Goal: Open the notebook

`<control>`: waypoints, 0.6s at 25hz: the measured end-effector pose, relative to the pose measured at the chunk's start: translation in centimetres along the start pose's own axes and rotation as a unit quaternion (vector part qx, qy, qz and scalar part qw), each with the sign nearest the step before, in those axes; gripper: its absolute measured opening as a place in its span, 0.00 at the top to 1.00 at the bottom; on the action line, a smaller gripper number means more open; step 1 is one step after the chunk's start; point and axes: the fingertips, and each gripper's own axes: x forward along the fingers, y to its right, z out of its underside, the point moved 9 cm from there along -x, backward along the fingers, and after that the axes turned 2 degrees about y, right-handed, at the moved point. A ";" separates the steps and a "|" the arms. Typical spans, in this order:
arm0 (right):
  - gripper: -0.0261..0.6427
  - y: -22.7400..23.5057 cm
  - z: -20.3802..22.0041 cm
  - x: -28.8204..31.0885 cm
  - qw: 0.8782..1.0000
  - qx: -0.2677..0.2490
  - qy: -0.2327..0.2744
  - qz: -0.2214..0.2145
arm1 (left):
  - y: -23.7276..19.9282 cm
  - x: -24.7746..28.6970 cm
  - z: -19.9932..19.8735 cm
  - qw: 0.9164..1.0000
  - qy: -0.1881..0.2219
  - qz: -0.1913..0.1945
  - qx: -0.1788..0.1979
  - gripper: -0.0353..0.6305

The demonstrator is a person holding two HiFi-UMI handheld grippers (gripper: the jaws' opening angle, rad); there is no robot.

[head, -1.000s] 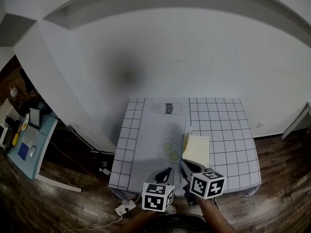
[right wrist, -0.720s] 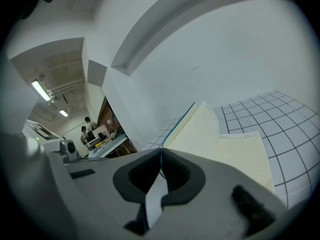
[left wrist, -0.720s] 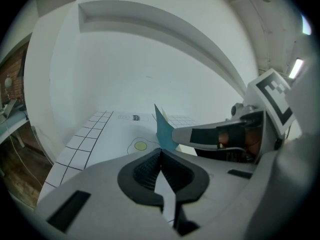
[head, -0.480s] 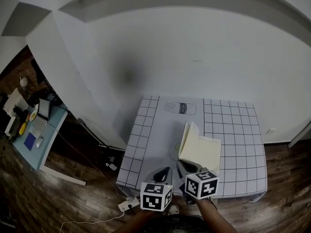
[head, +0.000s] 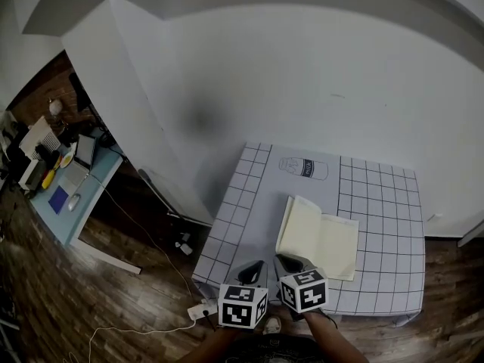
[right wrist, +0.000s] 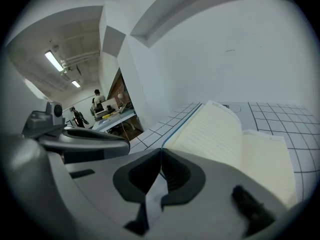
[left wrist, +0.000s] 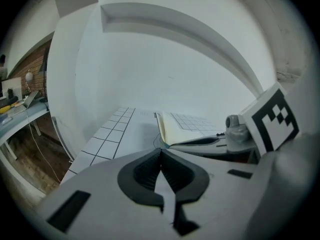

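The notebook point(head: 321, 239) lies open on the gridded table mat point(head: 382, 195), cream lined pages up. Its left half point(right wrist: 215, 134) is still slightly raised, with the blue cover edge point(right wrist: 182, 125) beneath it. My right gripper point(head: 285, 261) is at the notebook's near left corner; in the right gripper view its jaws point(right wrist: 161, 151) are shut on that blue cover edge. My left gripper point(head: 255, 266) hangs just left of it over the mat's near edge, shut with nothing between its jaws point(left wrist: 161, 151). In the left gripper view, the notebook point(left wrist: 182, 129) lies ahead to the right, beside the right gripper's body point(left wrist: 235, 134).
A bottle outline point(head: 304, 167) is printed at the mat's far side. The white wall stands right behind the table. A cluttered desk point(head: 64, 180) is at far left, with a power strip point(head: 198, 311) and cables on the wooden floor. People point(right wrist: 97, 101) stand far off.
The cover and front pages, upright a second ago, have swung over to the left and now lie nearly flat. The right gripper went left and down with them; the left gripper also shifted.
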 end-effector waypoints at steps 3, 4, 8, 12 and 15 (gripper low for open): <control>0.94 -0.3 0.6 1.1 1.000 -0.024 -0.018 0.002 | -0.6 -0.2 0.3 1.000 -0.003 -0.012 -0.006 0.93; 0.94 -0.4 0.7 1.5 0.999 -0.034 -0.025 0.004 | -0.8 -0.3 0.5 1.000 -0.004 -0.015 -0.008 0.93; 0.94 -0.7 1.1 2.6 0.997 -0.057 -0.044 0.005 | -1.4 -0.6 0.8 1.000 -0.008 -0.027 -0.014 0.93; 0.94 -0.8 2.1 3.8 0.995 -0.067 -0.068 0.004 | -1.7 -0.6 1.0 0.999 -0.010 -0.034 -0.016 0.93; 0.94 -0.8 2.7 4.5 0.994 -0.073 -0.087 0.002 | -1.9 -0.3 1.1 0.999 -0.013 -0.035 -0.015 0.93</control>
